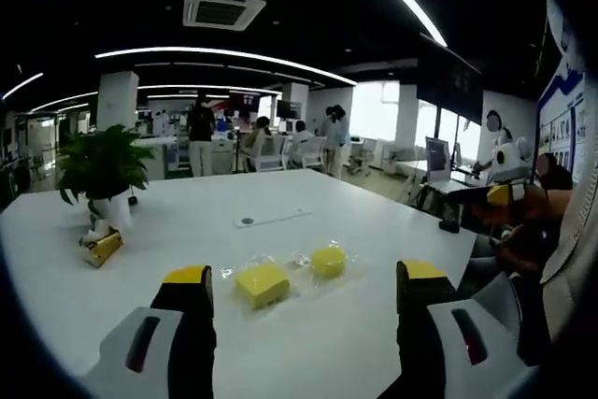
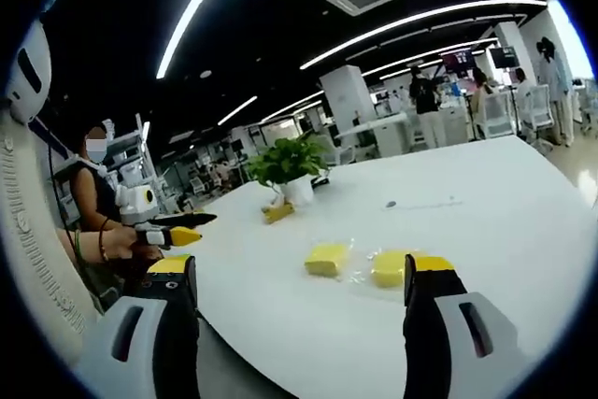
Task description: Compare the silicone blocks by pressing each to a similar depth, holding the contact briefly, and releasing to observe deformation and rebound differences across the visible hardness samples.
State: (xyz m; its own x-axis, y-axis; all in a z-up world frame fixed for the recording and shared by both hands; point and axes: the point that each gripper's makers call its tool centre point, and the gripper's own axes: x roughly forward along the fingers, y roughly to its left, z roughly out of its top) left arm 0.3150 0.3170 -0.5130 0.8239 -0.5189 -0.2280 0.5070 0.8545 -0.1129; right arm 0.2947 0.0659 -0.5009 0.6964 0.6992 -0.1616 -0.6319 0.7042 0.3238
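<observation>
- Step in hand: judged as the approach. Neither silicone block is touched, and no pressing has begun.
- Left gripper [image 1: 306, 292]: jaws spread wide, holding nothing, raised above the near part of the white table [image 1: 374, 221] and aimed at the blocks.
- Right gripper [image 2: 304, 282]: jaws likewise wide apart and empty, near the table's edge. Its right jaw tip overlaps the round block in the right gripper view; whether they touch cannot be told.
- Task items: a square yellow block [image 1: 262, 283] [image 2: 327, 258] and a round yellow block [image 1: 328, 261] [image 2: 390, 268] lie just beside each other on clear plastic wrap, toward the near side of the table.
- Next move, as a judgement: bring one gripper down onto the first block, press, hold briefly, lift, then repeat to a matching depth on the other. The loose wrap may let a block slide.
- Edges: the curved table edge runs close beneath the right gripper; the blocks sit inboard of it.
- Open room: bare surface surrounds the blocks. A potted plant [image 1: 103, 170] and a small yellow packet [image 1: 101, 248] stand well apart.
- A seated person [image 2: 93, 203] with another yellow-tipped gripper [image 2: 177, 234] is beside the table, apart from the blocks.
</observation>
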